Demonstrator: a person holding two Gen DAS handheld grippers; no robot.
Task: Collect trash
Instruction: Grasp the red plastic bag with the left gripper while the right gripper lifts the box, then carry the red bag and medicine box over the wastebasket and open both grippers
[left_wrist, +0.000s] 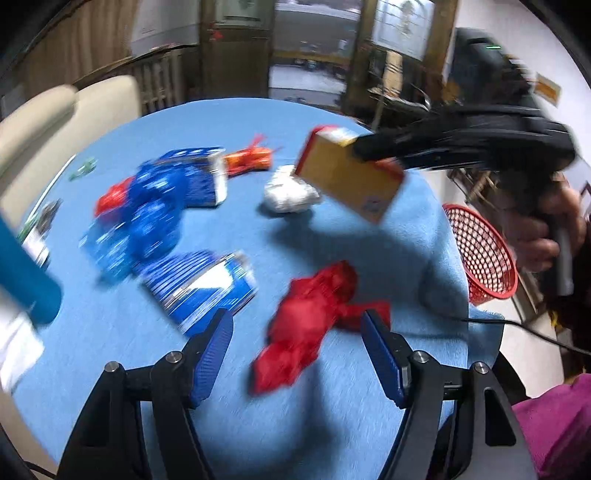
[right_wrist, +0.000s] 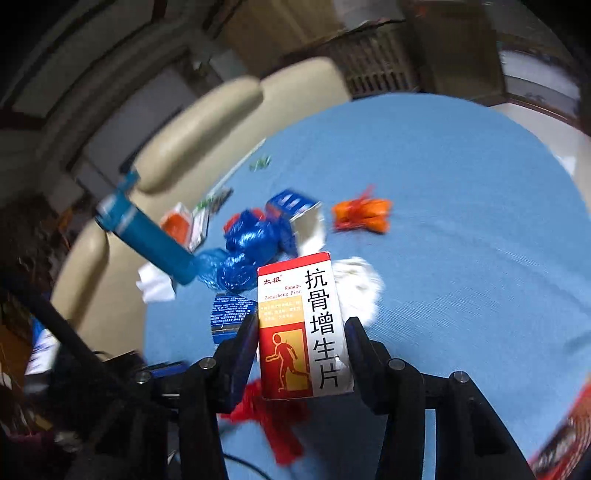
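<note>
Trash lies scattered on the blue table (left_wrist: 332, 406). Left wrist view: left tongs (left_wrist: 295, 328) stand open above a red wrapper (left_wrist: 314, 317), gripping nothing. Right wrist view: right tongs (right_wrist: 303, 332) clamp a medicine box (right_wrist: 303, 325) above the table.

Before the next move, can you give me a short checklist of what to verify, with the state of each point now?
1. Medicine box held between the pads of the right tool: ok.
2. Box lifted clear of the blue tablecloth: ok.
3. Red basket in view beside the table: ok.
4. Basket has room inside: cannot tell.
5. Left tool open, nothing held: ok.
6. Red wrapper lies ahead of the left tool: ok.
</note>
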